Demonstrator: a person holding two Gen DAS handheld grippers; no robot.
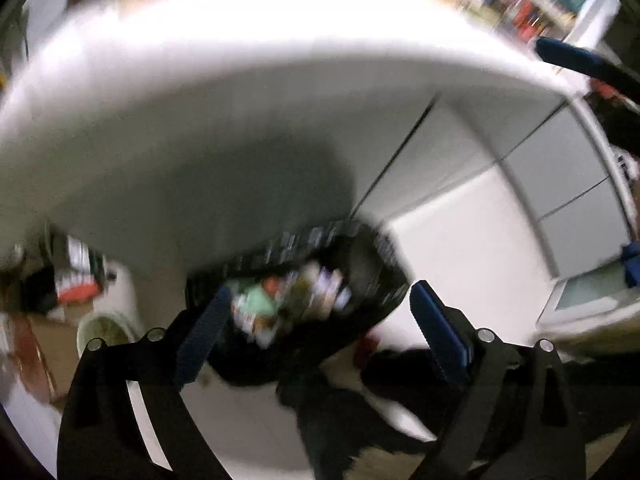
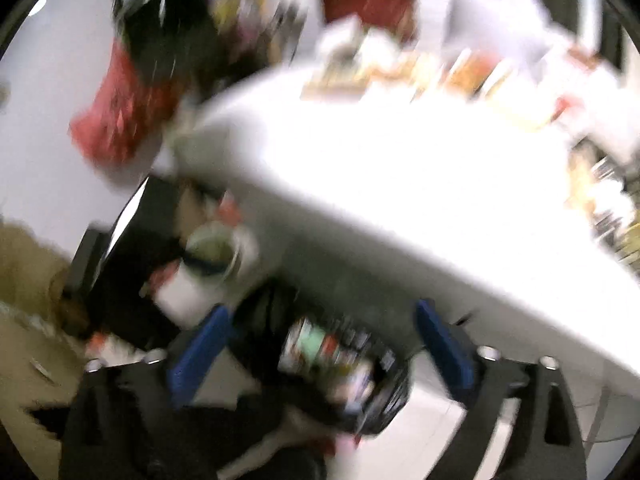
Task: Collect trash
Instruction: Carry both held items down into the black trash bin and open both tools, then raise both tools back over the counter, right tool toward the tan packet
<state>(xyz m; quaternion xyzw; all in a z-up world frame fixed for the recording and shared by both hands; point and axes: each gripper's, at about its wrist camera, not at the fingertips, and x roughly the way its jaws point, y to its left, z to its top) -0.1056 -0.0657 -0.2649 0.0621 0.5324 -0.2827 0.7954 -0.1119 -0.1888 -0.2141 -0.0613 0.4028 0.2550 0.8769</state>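
Both views are motion-blurred. A black mesh trash bin [image 1: 360,272] stands on the floor under the white table's front edge, holding several colourful wrappers [image 1: 288,300]. My left gripper [image 1: 320,328] is open and empty, above and in front of the bin. In the right wrist view the same bin [image 2: 384,384] with its wrappers [image 2: 328,356] lies between the fingers of my right gripper [image 2: 320,352], which is open and empty. The right gripper's blue finger also shows in the left wrist view [image 1: 572,54], over the table's right end.
The white table [image 1: 260,40] fills the upper half of both views; it also shows in the right wrist view [image 2: 400,168], with blurred clutter [image 2: 420,68] along its far side. A white bucket [image 2: 212,256] and a red bag [image 2: 116,116] are to the left. White cabinets [image 1: 480,200] stand behind.
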